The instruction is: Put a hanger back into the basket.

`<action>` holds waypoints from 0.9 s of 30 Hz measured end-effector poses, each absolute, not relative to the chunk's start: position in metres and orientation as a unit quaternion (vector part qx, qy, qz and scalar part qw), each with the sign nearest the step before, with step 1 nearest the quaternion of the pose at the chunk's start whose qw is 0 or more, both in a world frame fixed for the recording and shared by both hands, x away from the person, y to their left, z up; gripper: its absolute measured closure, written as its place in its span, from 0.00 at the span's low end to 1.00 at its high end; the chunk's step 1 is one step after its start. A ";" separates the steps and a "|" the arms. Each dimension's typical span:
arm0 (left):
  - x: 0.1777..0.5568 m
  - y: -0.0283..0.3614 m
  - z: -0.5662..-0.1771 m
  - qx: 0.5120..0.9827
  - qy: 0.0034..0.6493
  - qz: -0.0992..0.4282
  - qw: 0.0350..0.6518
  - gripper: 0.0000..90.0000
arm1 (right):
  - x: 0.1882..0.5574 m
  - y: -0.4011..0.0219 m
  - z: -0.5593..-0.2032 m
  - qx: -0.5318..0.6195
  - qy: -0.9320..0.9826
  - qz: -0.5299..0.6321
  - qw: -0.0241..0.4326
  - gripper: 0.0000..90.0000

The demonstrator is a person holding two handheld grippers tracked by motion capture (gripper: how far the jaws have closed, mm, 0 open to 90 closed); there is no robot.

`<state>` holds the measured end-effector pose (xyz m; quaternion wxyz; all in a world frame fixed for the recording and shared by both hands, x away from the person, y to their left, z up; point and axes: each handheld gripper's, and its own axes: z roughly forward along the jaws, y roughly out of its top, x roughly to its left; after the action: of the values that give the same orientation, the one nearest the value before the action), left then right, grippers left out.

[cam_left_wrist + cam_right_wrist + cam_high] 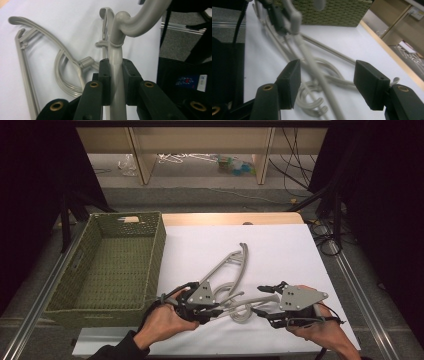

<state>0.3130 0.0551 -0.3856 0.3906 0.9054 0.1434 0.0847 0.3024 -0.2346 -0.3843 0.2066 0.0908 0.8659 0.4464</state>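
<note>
Several grey plastic hangers lie tangled on the white table cover. My left gripper is shut on one grey hanger; its pads clamp the straight bar just below the curved hook, as the left gripper view makes plain. That hanger's bar runs across to my right gripper, which stands open. The bar passes between its jaws, nearer the left pad, and neither pad presses on it. In the high view the right gripper faces the left one at the table's front.
A green woven basket stands on the left of the table, its wall behind the hangers. Other hangers lie under and beside the held one. Wooden shelf legs and cables lie beyond the far table edge.
</note>
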 end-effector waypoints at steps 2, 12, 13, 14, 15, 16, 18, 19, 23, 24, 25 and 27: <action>0.316 0.054 -0.387 0.900 0.161 0.090 0.395 0.88 | 0.300 -0.235 -0.388 0.088 0.870 0.442 0.199 0.45; 0.322 0.066 -0.367 0.877 0.181 0.083 0.438 0.88 | 0.294 -0.234 -0.400 0.083 0.884 0.428 0.170 0.43; 0.322 0.068 -0.364 0.871 0.186 0.080 0.447 0.88 | 0.293 -0.234 -0.401 0.086 0.885 0.426 0.167 0.43; 0.322 0.071 -0.361 0.868 0.189 0.080 0.451 0.88 | 0.293 -0.235 -0.403 0.087 0.884 0.428 0.167 0.43; 0.322 0.072 -0.359 0.866 0.190 0.081 0.455 0.88 | 0.293 -0.235 -0.403 0.087 0.884 0.428 0.167 0.43; 0.323 0.075 -0.355 0.864 0.193 0.080 0.458 0.88 | 0.292 -0.234 -0.405 0.089 0.884 0.428 0.164 0.42; 0.323 0.081 -0.347 0.859 0.193 0.084 0.466 0.88 | 0.292 -0.234 -0.405 0.090 0.885 0.428 0.162 0.42; 0.323 0.084 -0.343 0.856 0.197 0.085 0.471 0.88 | 0.292 -0.234 -0.406 0.093 0.884 0.429 0.162 0.40; 0.322 0.098 -0.323 0.838 0.209 0.094 0.495 0.88 | 0.292 -0.234 -0.407 0.099 0.882 0.431 0.162 0.38; 0.322 0.105 -0.316 0.834 0.213 0.096 0.500 0.88 | 0.292 -0.234 -0.408 0.104 0.881 0.433 0.161 0.37; 0.322 0.110 -0.310 0.828 0.216 0.096 0.508 0.88 | 0.293 -0.234 -0.408 0.107 0.880 0.434 0.161 0.36; 0.323 0.120 -0.300 0.817 0.223 0.101 0.522 0.88 | 0.294 -0.235 -0.409 0.113 0.878 0.436 0.161 0.35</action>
<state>0.3232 0.1201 -0.3002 0.5215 0.8175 0.2228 0.1007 0.2939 -0.2348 -0.4087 0.1611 0.1127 0.8780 0.4364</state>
